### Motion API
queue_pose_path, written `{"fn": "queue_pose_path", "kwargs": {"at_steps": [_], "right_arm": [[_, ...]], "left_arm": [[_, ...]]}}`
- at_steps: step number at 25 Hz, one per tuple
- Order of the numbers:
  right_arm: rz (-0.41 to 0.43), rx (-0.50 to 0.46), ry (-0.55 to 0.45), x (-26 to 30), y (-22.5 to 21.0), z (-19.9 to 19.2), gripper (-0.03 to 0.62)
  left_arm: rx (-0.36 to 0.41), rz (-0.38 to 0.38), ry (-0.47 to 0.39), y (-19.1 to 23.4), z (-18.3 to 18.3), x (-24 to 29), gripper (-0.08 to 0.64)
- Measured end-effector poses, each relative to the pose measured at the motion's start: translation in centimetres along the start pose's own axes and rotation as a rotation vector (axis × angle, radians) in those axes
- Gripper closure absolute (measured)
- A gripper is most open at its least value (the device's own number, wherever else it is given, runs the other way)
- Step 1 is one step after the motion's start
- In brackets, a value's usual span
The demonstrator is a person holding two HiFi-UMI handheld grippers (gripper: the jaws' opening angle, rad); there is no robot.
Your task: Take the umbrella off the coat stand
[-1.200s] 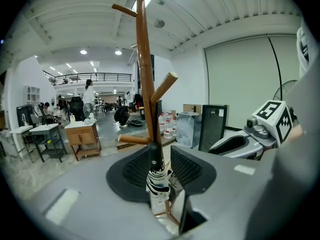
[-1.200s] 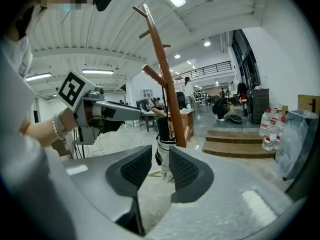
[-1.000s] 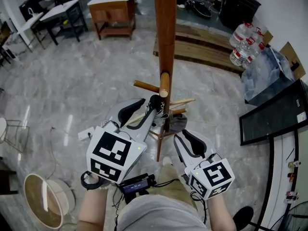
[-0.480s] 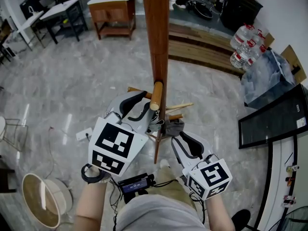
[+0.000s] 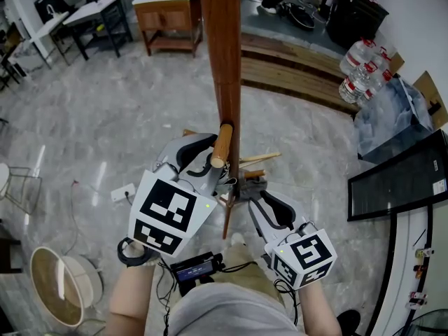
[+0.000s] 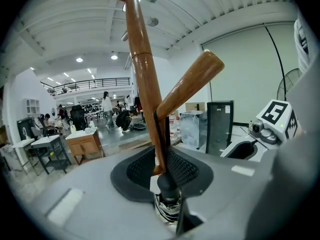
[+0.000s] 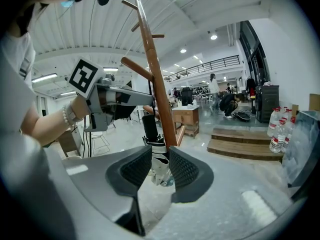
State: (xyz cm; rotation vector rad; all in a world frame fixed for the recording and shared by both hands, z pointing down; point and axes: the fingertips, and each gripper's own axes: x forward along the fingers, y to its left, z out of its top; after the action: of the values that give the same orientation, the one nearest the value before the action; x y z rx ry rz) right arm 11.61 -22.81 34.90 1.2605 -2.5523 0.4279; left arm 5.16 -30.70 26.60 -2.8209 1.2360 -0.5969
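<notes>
The coat stand rises as one tall wooden pole from the marble floor, with an upward-slanting peg at working height. The left gripper reaches in just under that peg. Its fingers have just been closing, and in the left gripper view they look to be pressing on either side of the black handle between them. The right gripper sits lower and to the side, fingers apart and gripping nothing, with the folded cloth showing in the gap just ahead of them.

The umbrella hangs close against the pole, held by a thin dark strap looped into the crotch between peg and pole.

The main risk is that strap. The peg slopes upward, so a sideways or downward pull would probably snag the loop and drag the stand, perhaps tipping it. The handle is round and smooth, so a partial grip could slip while lifting.
</notes>
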Motion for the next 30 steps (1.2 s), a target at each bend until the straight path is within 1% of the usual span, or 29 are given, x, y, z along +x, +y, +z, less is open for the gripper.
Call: {"fn": "queue_pose_path", "kwargs": {"at_steps": [2, 4, 7, 10, 20, 27, 30], "right_arm": [[-0.002, 0.004, -0.011, 0.2, 0.1, -0.1, 0.488], [0.003, 0.002, -0.019, 0.3, 0.1, 0.2, 0.489], [0.016, -0.004, -0.024, 0.2, -0.1, 1.0, 0.489], [0.033, -0.012, -0.031, 0.3, -0.1, 1.6, 0.488], [0.097, -0.062, -0.081, 1.3, 0.5, 3.7, 0.489], [0.138, -0.091, -0.107, 2.1, 0.9, 5.3, 0.489], [0.163, -0.091, -0.131, 2.4, 1.2, 6.6, 0.489]], "left_arm": [[-0.002, 0.001, 0.000, 0.0, -0.5, -0.2, 0.500], [0.004, 0.009, 0.005, -0.1, -0.6, -0.2, 0.534], [0.027, 0.022, 0.021, -0.1, -0.2, -0.1, 0.540], [0.030, 0.020, 0.035, -0.1, 0.0, -0.1, 0.541], [0.001, 0.015, 0.064, -0.5, -0.6, -0.6, 0.540], [-0.001, 0.017, 0.096, -0.6, -0.7, -1.0, 0.538], [0.002, 0.020, 0.105, -0.7, -0.5, -1.2, 0.538]]}}
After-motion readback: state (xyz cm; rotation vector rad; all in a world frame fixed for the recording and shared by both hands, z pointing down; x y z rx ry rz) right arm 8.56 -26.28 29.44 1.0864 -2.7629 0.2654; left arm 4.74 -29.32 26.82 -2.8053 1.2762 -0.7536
